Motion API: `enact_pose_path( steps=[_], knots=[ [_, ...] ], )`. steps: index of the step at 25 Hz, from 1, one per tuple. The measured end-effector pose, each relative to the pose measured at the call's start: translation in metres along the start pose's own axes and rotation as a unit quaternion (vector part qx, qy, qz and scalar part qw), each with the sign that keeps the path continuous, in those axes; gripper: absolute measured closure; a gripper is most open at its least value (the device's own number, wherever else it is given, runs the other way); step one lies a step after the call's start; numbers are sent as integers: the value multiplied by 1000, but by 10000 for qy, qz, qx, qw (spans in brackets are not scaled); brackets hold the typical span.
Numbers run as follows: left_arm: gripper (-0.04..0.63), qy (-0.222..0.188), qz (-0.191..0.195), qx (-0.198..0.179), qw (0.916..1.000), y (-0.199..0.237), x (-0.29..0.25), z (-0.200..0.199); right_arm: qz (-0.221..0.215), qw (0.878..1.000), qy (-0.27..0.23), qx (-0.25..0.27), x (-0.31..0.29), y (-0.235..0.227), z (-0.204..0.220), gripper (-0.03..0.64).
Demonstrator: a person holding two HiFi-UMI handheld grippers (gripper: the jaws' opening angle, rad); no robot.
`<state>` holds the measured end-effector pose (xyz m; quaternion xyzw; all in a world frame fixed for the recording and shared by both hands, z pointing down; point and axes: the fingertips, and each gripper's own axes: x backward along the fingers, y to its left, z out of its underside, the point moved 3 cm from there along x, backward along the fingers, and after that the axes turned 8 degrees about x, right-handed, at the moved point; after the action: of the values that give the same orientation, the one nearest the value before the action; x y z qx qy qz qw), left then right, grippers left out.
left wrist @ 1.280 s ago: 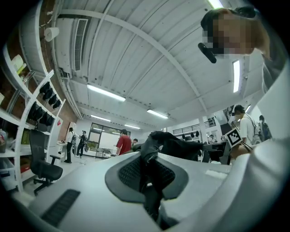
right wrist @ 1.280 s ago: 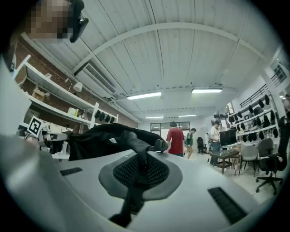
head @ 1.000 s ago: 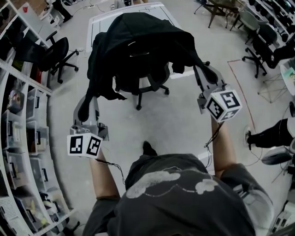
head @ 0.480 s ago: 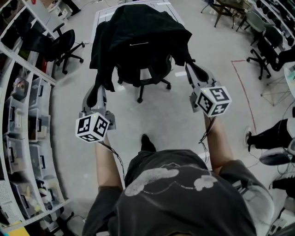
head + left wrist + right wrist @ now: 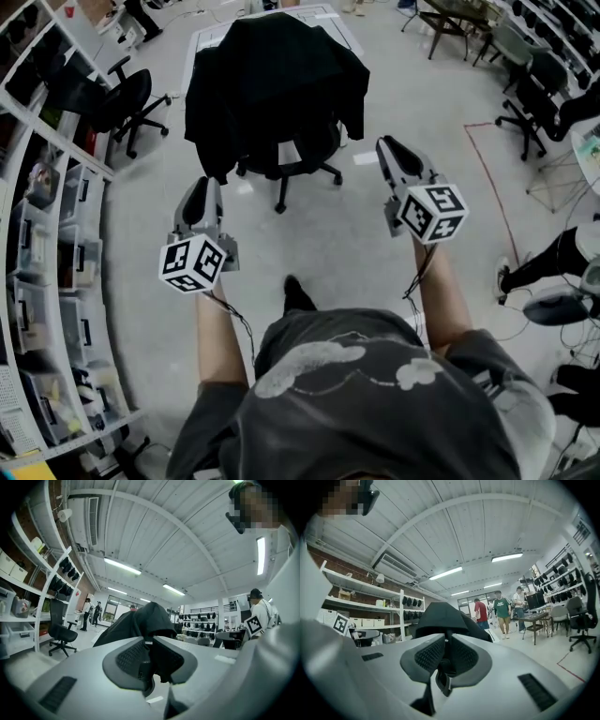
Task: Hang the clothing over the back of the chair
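The black jacket [image 5: 272, 75] lies draped over the back of the office chair [image 5: 302, 161]. It covers the backrest from the top, with folds hanging down both sides and one loose end trailing lower at the chair's left. It looks soft and limp, and light to moderate in weight, so it will likely sag and slide rather than hold a shape. If it needs straightening, the shoulders or collar at the top of the backrest seem the best places to pinch, since a hold on a sleeve would probably drag the rest off.

The left gripper [image 5: 199, 185] hovers near the chair on its left, below the hanging end and clear of the cloth. Its jaws are pressed together at the tips with nothing between them. The right gripper [image 5: 385, 145] sits near the chair's right side, also apart from the jacket, with its jaws likewise closed and empty. By this look the hanging step is done.
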<state>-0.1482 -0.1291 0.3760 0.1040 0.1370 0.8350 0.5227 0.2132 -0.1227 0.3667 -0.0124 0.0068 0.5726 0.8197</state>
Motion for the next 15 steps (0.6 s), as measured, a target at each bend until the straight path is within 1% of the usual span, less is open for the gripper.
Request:
enact_pose_path(
  steps=[5, 8, 15],
  knots=[
    [529, 65, 63, 16, 10000, -23, 11, 13, -47, 10000, 87, -7, 20, 5, 7, 605],
    [522, 126, 105, -5, 9999, -40, 19, 23, -240, 9996, 146, 85, 27, 19, 11, 621],
    [523, 213, 210, -38, 9995, -81, 45, 43, -676, 9972, 258, 212, 51, 50, 17, 624]
  ],
)
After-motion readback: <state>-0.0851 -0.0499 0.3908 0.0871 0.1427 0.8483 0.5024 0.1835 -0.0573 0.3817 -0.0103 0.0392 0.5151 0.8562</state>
